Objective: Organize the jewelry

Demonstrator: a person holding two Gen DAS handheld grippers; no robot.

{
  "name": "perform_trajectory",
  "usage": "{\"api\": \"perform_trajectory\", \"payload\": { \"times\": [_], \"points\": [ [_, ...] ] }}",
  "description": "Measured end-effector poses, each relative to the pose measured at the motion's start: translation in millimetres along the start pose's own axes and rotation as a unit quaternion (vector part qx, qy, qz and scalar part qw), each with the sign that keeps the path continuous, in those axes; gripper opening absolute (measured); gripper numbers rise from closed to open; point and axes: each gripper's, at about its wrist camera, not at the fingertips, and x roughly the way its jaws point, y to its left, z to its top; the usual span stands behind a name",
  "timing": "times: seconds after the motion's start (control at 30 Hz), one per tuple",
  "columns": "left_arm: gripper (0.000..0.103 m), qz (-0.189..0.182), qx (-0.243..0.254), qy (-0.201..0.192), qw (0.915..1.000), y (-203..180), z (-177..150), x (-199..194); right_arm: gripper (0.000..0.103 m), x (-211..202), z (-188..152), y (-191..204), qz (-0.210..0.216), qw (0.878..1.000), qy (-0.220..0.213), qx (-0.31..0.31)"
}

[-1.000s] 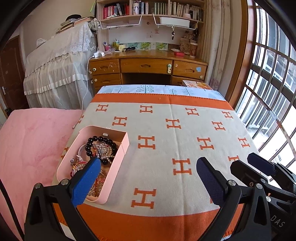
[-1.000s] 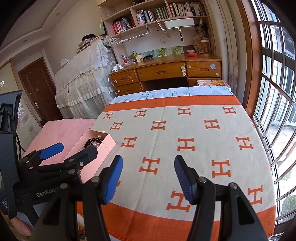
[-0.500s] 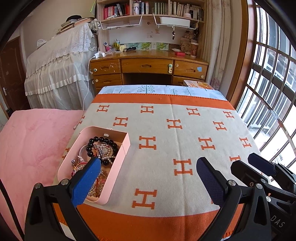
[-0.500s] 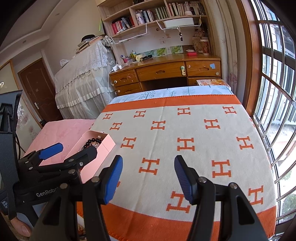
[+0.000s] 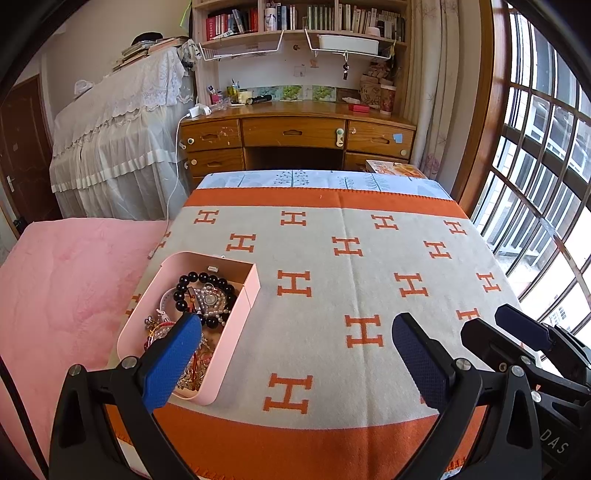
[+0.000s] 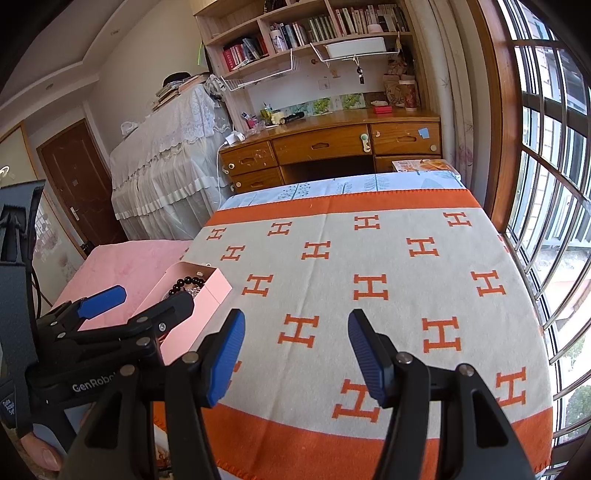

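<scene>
Brightness: both views bright, lit by daylight.
Light source: the barred window (image 5: 535, 155) along the right edge; panes blown out to white low in the left wrist view.
Shadows: soft and faint on the blanket (image 5: 332, 295); inner faces of the near gripper arms dark.
Glare: pale sheen on the wooden desk (image 6: 332, 125) top; the blanket's right edge washed out.
Distortion: strong fisheye; window bars and bookshelf (image 6: 314, 29) bow outward, corners black.
Focus: blanket pattern crisp mid-frame; book spines soft and unreadable; no motion blur visible.
</scene>
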Motion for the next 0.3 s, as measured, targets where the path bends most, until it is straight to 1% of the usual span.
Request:
{"api": "perform_trajectory", "payload": {
  "times": [0.3],
  "points": [
    [0.102,0.001,0.003,0.009,1.0,-2.7,-3.4,-3.5,0.059,2.8,0.7,-1.9,0.001,1.0,0.003,0.003]
  ]
}}
